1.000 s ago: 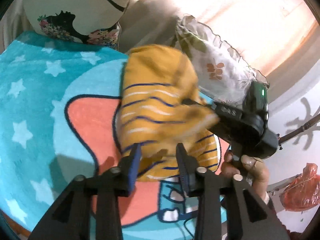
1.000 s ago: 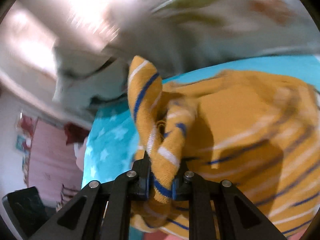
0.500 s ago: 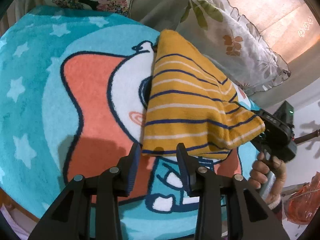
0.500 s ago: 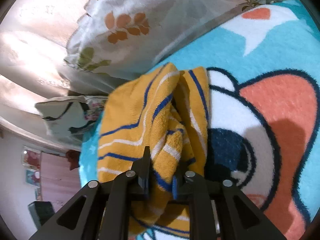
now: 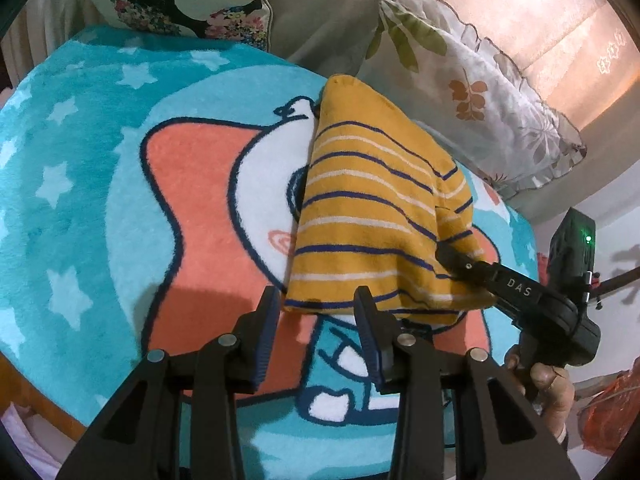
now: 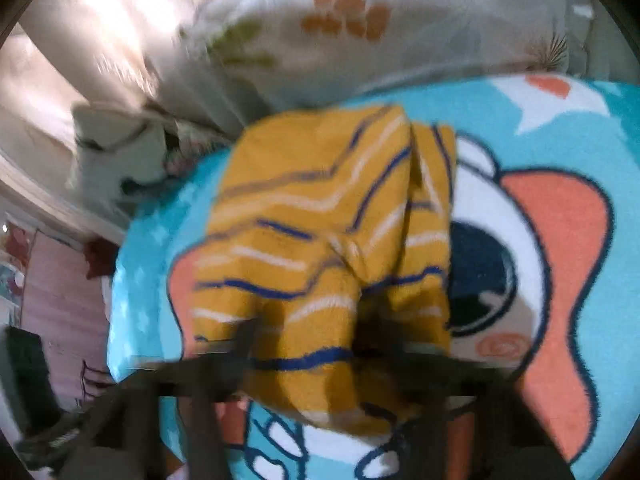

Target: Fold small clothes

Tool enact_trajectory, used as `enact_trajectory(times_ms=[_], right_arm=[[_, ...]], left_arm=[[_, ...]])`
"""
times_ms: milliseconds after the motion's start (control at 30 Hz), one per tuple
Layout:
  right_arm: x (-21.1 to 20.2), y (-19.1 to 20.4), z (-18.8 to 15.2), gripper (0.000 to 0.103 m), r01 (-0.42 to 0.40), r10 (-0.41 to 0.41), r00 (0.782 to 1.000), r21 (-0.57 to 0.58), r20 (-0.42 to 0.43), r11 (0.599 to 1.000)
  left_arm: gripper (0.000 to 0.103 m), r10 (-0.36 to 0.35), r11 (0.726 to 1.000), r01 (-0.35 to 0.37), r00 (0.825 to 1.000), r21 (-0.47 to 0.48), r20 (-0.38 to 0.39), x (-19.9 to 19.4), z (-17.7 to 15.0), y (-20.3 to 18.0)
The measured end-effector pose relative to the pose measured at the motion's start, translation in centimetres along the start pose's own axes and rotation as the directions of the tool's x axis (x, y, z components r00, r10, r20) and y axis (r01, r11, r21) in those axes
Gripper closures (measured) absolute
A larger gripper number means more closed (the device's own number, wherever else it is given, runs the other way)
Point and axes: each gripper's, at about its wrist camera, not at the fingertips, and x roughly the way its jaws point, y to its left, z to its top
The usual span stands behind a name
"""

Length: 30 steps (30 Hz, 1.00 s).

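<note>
Item 1, striped garment: mustard with navy and white bands, lying in a folded wedge on the cartoon blanket of the bed, toward its far right edge, its tip close under the leaf-print pillow

Item 2, left gripper: jaws released, nothing between them; I have it hovering just at the near hem of the garment

Item 3, right gripper: held by a hand, tip buried in a fold at the garment's right edge. Its jaws have just been closing; my right wrist view is blurred, yet it shows cloth running between them, so I read them as clenched on that fold

Item 4, risks, my judgement: if I pull the right side while it pinches only the top layer, the stack could peel open. The wedge is already uneven, so another fold may come out crooked. The soft pile could drag the bottom layer. Bringing the left jaws in too low may catch blanket instead of hem

Item 5, containers: only a red plastic bag beyond the bed's right edge; contents cannot be told
</note>
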Motion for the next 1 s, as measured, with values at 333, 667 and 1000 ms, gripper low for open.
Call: enact_trajectory(times_ms=[333, 667, 1000], right_arm=[[-1.3, -6.7, -2.5, 0.094, 0.019, -0.014, 0.999, 0.114, -0.039, 0.993], [-6.4, -7.3, -1.3, 0.053, -0.074, 0.063, 0.988, 0.08, 0.139, 0.994], [-0.3, -7.4, 2.2, 0.04, -0.082, 0.076, 0.995, 0.081, 0.069, 0.993]], left_arm=[[0.062, 0.039, 0.999, -0.038, 0.999, 0.032, -0.029, 1.5, 0.3, -0.4], [0.037, 0.052, 0.997, -0.052, 0.999, 0.059, 0.008, 3.8, 4.6, -0.8], [0.022, -0.153, 0.984, 0.161, 0.983, 0.075, -0.1, 9.5, 5.7, -1.8]])
